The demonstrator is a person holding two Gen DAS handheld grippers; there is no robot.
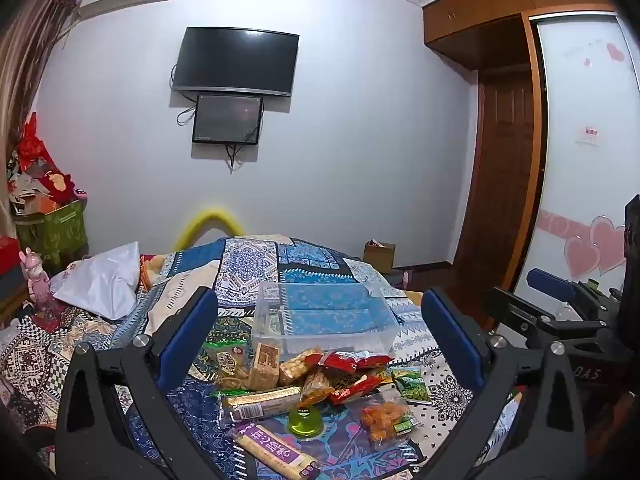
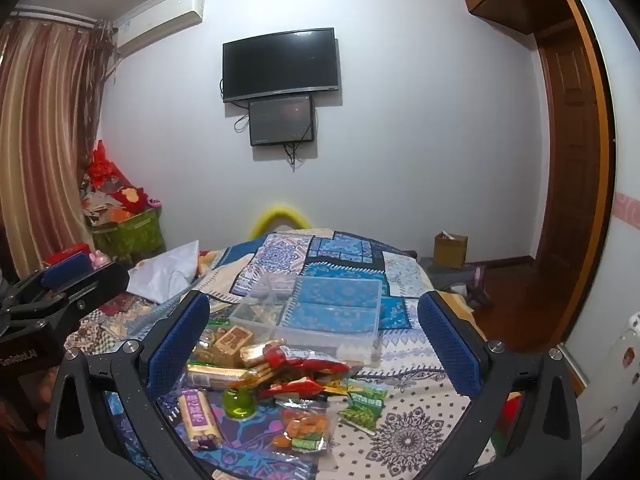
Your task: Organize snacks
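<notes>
Blue pads on both tools, spread wide, nothing between them. Left gripper wide open and empty, up above the snack pile. Right gripper just the same: wide open, empty, up above the bed.

Under the grippers, lots of snacks in a heap on the patchwork blanket. Closest: a long pack with a purple label, a small green jelly cup, a clear bag of orange bits. A bit further: a silver-wrapped bar, green pea packs, red packets, some tan rice-cake packs.

Behind the heap, just past it, a clear plastic box. Looks almost empty; maybe something in its left corner in the right wrist view, hard to tell through the plastic.

Further out: a white bag on the bed, a TV on the wall, a wooden wardrobe at the side.

Probably right at the start. Almost no snacks put away yet. Still to do: pick up each snack, one by one, and put it in the box. Jelly cup and flat packs near the front look easiest to grab first.
</notes>
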